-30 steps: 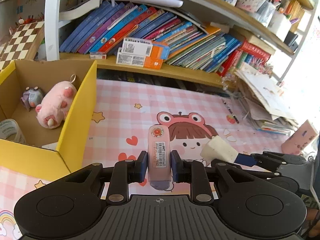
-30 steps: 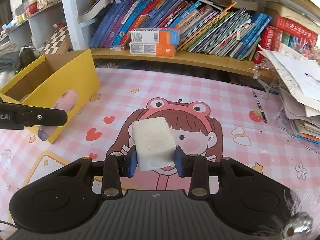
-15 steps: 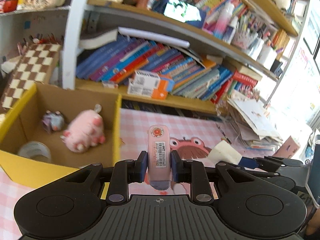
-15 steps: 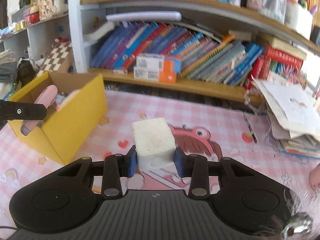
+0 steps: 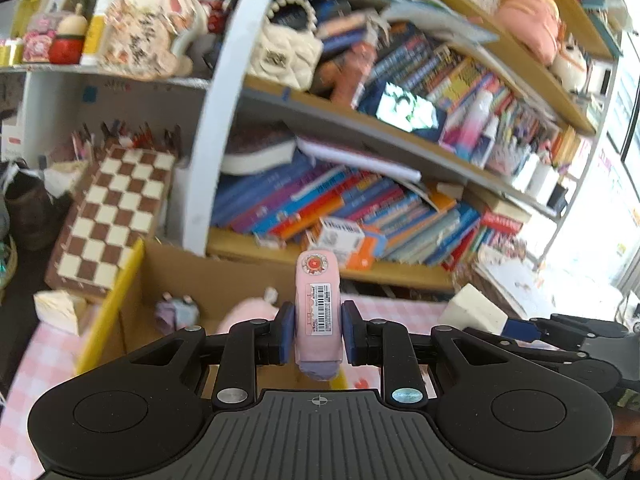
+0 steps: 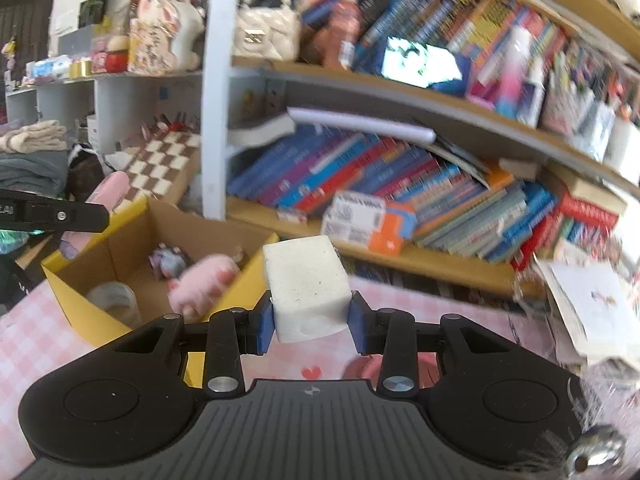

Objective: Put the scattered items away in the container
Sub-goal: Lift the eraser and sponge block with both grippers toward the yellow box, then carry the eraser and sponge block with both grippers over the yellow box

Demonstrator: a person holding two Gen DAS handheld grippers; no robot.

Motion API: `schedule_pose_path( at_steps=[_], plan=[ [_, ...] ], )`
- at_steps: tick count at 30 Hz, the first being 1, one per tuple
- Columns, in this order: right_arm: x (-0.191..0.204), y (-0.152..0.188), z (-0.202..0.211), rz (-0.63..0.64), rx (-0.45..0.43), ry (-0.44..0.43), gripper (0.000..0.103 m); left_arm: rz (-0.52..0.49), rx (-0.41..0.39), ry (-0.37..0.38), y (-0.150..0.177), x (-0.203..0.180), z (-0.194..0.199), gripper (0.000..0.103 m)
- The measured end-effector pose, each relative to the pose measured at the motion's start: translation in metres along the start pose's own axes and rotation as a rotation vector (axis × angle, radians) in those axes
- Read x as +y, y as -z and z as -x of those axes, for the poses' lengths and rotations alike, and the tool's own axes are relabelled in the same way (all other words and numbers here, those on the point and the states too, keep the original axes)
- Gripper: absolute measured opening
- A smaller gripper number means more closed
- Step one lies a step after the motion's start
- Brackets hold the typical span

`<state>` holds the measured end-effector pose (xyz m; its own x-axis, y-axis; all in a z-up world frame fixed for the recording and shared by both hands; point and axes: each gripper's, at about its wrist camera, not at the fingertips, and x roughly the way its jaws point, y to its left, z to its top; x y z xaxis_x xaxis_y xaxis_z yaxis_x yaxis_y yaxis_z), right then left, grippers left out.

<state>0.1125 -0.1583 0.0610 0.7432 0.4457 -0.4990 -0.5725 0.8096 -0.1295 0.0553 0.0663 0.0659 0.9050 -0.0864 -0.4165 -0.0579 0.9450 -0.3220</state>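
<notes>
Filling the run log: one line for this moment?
left gripper: shut on pink tube | right gripper: shut on white block | box: open, plush inside

Both grippers have risen and tilted up: upper shelves now fill both views, mat mostly out of sight. Left gripper (image 5: 315, 332) with the pink tube (image 5: 318, 312) has travelled from over the mat to above the box (image 5: 108, 304). Right gripper (image 6: 310, 326) with the white block (image 6: 306, 288) has closed on the box's right wall; box interior now visible there
</notes>
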Motion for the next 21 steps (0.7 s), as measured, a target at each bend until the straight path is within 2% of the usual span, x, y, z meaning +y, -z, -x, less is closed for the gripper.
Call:
schedule_pose_path(
  at_steps=[9, 16, 21],
  plan=[
    [0.037, -0.047, -0.007, 0.118, -0.051, -0.033, 0.035, 0.000, -0.094, 0.003, -0.026, 0.031, 0.008, 0.023],
    [0.062, -0.066, -0.024, 0.211, -0.058, -0.079, 0.035, 0.027, -0.086, -0.028, -0.025, 0.059, 0.001, 0.023],
    [0.077, -0.069, -0.047, 0.248, -0.025, -0.111, 0.035, 0.051, -0.060, -0.062, -0.018, 0.077, -0.010, 0.023]
  ],
)
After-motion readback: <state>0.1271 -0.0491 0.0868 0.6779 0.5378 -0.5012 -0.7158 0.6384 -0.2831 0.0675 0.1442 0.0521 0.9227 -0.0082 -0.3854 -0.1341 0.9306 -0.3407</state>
